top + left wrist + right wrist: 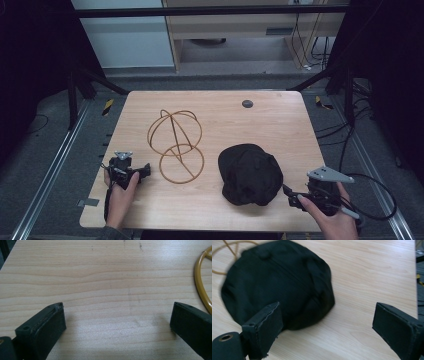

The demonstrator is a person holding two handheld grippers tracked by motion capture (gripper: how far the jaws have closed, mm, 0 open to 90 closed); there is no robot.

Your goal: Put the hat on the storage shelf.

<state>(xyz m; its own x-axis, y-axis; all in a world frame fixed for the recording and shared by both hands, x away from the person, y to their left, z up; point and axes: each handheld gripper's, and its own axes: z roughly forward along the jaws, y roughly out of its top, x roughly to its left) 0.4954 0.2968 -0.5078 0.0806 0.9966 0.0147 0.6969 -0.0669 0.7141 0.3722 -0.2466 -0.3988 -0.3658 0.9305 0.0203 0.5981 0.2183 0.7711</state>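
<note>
Cloth cap (250,174), lower centre, probably soft and light; we pinch its near edge. Both hand-held grippers, left (131,171) and right (296,196), gape empty.

Matt cloth cap (250,174), glossy wire stand (176,145), wood-grain table (280,125)

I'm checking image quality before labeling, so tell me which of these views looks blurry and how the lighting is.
Right gripper view: the black cap is smeared along its edges, likely motion blur, while the jaws look sharp. Left gripper view: sharp wood grain on the table, with a soft shadow between the jaws. High view: the table is evenly lit, its surroundings are dark, and the wire stand is crisp.
</note>
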